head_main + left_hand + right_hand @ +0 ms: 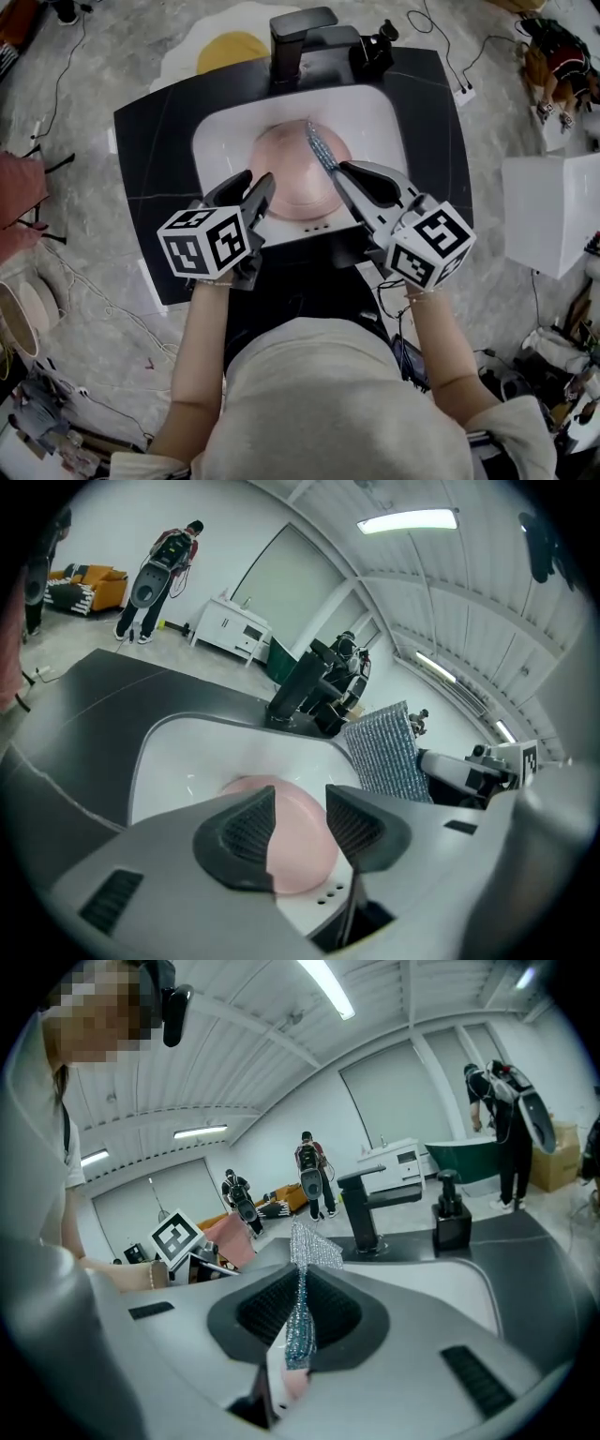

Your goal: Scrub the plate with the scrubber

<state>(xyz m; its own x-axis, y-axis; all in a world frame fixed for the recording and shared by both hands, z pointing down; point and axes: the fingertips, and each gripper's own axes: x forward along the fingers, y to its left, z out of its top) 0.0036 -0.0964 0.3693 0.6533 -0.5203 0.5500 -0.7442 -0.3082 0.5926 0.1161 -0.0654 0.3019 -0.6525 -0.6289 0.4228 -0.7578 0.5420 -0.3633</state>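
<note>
A pink plate (291, 178) lies in the white sink (375, 105). My left gripper (261, 184) hovers at the plate's left rim. In the left gripper view its jaws (300, 803) stand open, and the plate (298, 855) shows through the gap, with the pads off it. My right gripper (343, 171) is over the plate's right side, shut on a silvery-blue mesh scrubber (322, 150). The scrubber sticks out past the fingertips toward the tap. In the right gripper view the scrubber (302, 1321) is pinched on edge between the pads, and from the left gripper it shows as a grey mesh sheet (384, 752).
A black tap (300, 37) and a black dispenser (371, 52) stand behind the sink on the black counter (150, 141). A white box (553, 211) sits on the floor at the right. A yellow-and-white mat (230, 47) lies beyond the counter. People stand far off in the room.
</note>
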